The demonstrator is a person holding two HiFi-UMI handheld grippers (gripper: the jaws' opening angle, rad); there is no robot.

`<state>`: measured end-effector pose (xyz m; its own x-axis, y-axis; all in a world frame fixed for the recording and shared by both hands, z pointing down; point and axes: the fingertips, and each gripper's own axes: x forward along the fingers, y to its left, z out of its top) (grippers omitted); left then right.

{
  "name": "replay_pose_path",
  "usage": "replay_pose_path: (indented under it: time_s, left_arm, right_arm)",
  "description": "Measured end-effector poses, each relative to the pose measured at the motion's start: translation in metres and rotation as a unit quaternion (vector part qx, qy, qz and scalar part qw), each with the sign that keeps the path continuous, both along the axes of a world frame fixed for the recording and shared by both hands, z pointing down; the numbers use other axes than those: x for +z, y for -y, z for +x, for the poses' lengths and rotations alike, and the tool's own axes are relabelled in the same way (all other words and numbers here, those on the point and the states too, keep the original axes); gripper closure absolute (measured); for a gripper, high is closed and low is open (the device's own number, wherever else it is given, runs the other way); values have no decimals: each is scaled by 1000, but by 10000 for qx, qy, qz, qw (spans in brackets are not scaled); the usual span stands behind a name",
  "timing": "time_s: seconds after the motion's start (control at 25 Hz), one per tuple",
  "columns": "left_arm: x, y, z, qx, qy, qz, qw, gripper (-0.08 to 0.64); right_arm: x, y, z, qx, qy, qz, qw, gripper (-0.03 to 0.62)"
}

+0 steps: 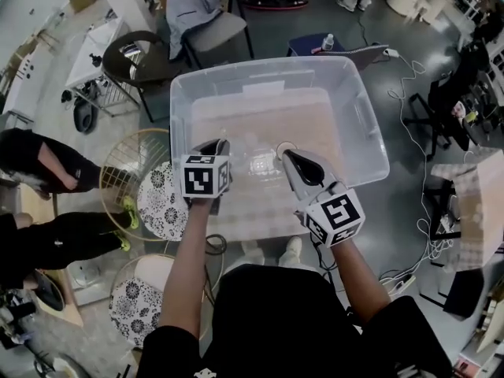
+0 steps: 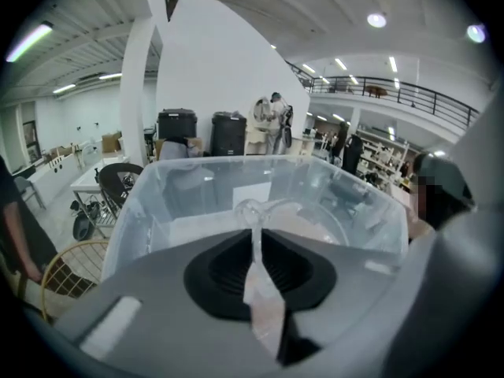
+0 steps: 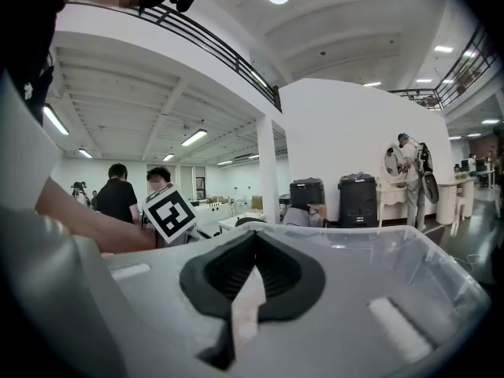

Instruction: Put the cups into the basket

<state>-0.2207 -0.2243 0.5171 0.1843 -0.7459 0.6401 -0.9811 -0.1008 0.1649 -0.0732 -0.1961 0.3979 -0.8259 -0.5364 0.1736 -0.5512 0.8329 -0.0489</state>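
Clear plastic tub (image 1: pixel 268 68): large, rectangular, open-topped, and set on a pale wood-look tabletop (image 1: pixel 252 215) directly ahead of the person; its interior reads as bare in the head view apart from faint transparent shapes by the near wall. Grey upholstered chair (image 1: pixel 213 22): behind the tub, on the dark floor. Floral-patterned round seat (image 1: pixel 160 203): left of the table, beside a round gold wire frame (image 1: pixel 126 168). Second floral seat (image 1: pixel 135 309): nearer the person's left elbow. Left gripper (image 1: pixel 214 145): marker cube facing up, tips over the tub's near-left wall, jaws drawn narrow and pinching the thin wall of a cup. Right gripper (image 1: pixel 290 157): just right of the left one and apart from it, tips also over the near wall; the right gripper view shows the jaws pressed together with nothing between them. Clear plastic cup (image 2: pixel 257 246): transparent; its wall is clamped edge-on between the left jaws and its round rim stands just past the tips, seen against the tub's interior. Whether it sits above or below the tub's rim cannot be told.
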Motion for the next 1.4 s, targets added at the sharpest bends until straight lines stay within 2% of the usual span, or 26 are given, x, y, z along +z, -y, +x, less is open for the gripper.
replay_pose_path:
  time_s: [0.28,0.64,1.08,1.4]
  left_arm:
    - [42,29,-3,178,33,-574,9982,514]
    - [98,41,20,661,35,-1213,9904,514]
    - [158,48,21,547,-287,-1817,9814,514]
    - [191,49,21,609,-181,-2127,9750,514]
  right_arm:
    - [5,19,2,198,-20,-54,9998,589]
    - [20,31,14,400,-135,-184,9989,589]
    - [30,40,19,574,-209,-328,9976,589]
    - [35,52,22,752,-201,-370,9963,589]
